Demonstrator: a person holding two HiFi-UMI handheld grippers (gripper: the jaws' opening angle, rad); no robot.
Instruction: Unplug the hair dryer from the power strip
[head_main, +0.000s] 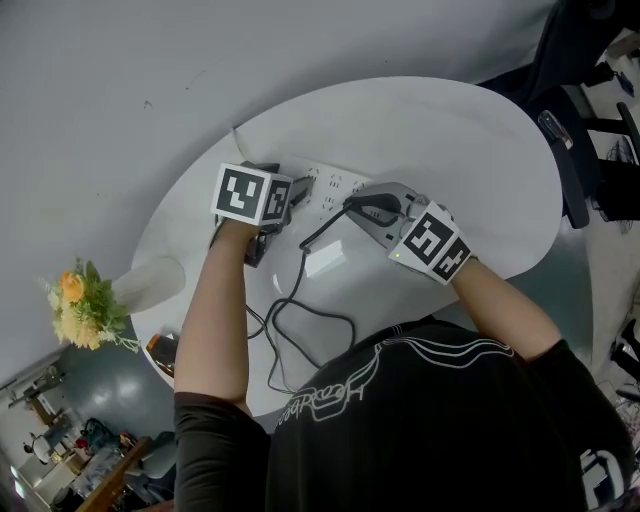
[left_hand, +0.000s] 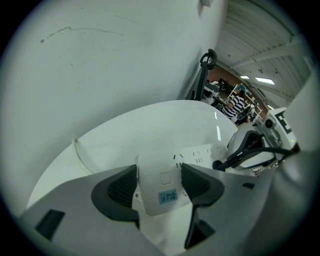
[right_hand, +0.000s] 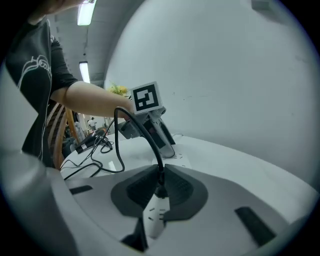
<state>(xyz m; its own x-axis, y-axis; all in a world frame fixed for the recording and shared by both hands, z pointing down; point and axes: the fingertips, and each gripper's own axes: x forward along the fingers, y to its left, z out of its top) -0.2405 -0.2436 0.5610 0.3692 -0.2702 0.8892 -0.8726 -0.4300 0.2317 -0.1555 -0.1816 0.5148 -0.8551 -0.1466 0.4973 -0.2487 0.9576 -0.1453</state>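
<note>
A white power strip (head_main: 335, 185) lies on the round white table (head_main: 480, 150) close to the wall. My left gripper (head_main: 292, 195) is shut on the strip's left end (left_hand: 161, 186), one dark pad on each side. My right gripper (head_main: 362, 206) is shut on the black plug (right_hand: 159, 186) of the hair dryer's cord (head_main: 300, 318). The plug sits at the strip's top face (right_hand: 155, 217); I cannot tell whether its pins are out. From the plug the cord runs toward me in loops and goes under my body. The dryer itself cannot be made out.
A small white card (head_main: 325, 262) lies under my arms. A white vase (head_main: 150, 282) with yellow flowers (head_main: 80, 305) lies at the table's left edge, next to a dark and orange object (head_main: 161, 349). The strip's white lead (left_hand: 80, 155) curves along the wall side.
</note>
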